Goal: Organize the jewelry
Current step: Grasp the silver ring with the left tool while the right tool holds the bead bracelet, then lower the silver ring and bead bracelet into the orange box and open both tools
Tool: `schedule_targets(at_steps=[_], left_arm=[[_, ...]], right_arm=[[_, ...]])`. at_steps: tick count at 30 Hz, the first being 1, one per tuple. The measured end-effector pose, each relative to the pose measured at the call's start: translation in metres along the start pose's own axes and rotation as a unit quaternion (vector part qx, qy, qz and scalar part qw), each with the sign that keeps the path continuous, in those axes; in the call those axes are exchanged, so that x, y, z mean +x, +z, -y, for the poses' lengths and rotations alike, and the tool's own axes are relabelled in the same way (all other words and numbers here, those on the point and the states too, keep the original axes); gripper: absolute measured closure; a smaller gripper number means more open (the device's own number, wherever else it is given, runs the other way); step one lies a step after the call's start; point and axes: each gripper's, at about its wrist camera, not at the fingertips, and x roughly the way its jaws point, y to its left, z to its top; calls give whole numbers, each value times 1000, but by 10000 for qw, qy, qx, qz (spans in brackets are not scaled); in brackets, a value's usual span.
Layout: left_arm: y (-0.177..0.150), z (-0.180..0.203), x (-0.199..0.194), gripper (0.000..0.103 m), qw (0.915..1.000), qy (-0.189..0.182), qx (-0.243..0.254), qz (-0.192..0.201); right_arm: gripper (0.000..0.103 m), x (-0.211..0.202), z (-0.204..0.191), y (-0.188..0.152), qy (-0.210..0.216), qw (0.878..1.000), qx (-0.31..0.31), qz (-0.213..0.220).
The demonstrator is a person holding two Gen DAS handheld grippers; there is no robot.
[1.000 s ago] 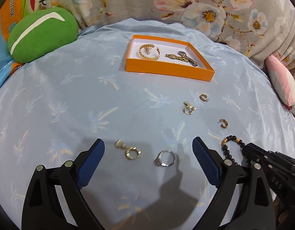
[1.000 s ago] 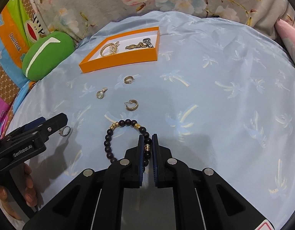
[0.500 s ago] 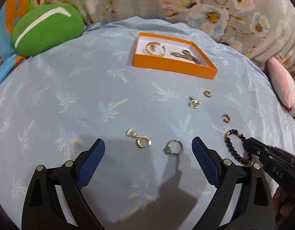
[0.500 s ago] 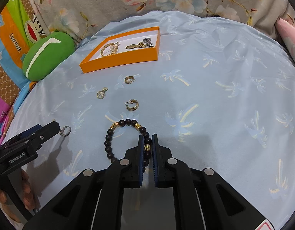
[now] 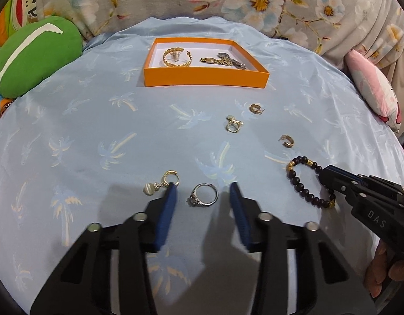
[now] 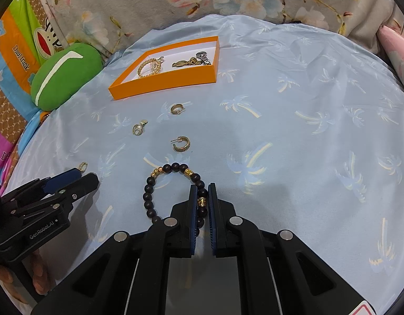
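A silver ring (image 5: 194, 201) lies on the blue palm-print cloth between the blue pads of my left gripper (image 5: 202, 185). Its jaws are closing, and a gap still shows on each side of the ring. The left pad's tip touches a gold pearl-drop earring (image 5: 162, 183). My right gripper (image 6: 202, 187) is shut on a dark bead bracelet (image 6: 149, 197), which rests on the cloth. From the left wrist view the bracelet (image 5: 298, 183) lies at the right gripper's (image 5: 324, 173) tip. The orange box (image 5: 206, 80) at the back holds a gold bangle and a watch.
Three gold earrings (image 5: 233, 126) (image 5: 255, 109) (image 5: 287, 141) lie loose between the box and the bracelet. A green cushion (image 5: 36, 57) sits at the back left and a pink one (image 5: 372, 89) at the right edge. Floral fabric rises behind the cloth.
My left gripper's jaws have narrowed from wide apart to close on either side of the silver ring, and the gripper has shifted a little. The right gripper and bracelet have not moved.
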Motion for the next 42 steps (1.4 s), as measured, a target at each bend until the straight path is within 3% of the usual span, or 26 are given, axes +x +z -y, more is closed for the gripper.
schedule_targets(at_steps=[2,7,10,28,34,42], left_arm=[[0,2,0,71,10000,-26,43,-4],[-1,7,1,91,9997,-215,131,-28],[-2,10,-1,95,9994,-296,174,-19],[1,7,-25,96,9981,-495,-92,360],[18,0,-36,96,9977,-477,-140,468],[75,-16,-35,96,9965,-267,-85,785]], right_arm=[[95,0,0,0,3,10000,3,0],[95,0,0,0,2,10000,2,0],[95,0,0,0,4,10000,3,0],[96,-17,-6,6,94,9993,-36,364],[96,-32,-17,33,280,9977,-142,603],[96,-33,-39,107,403,9927,-488,1032]])
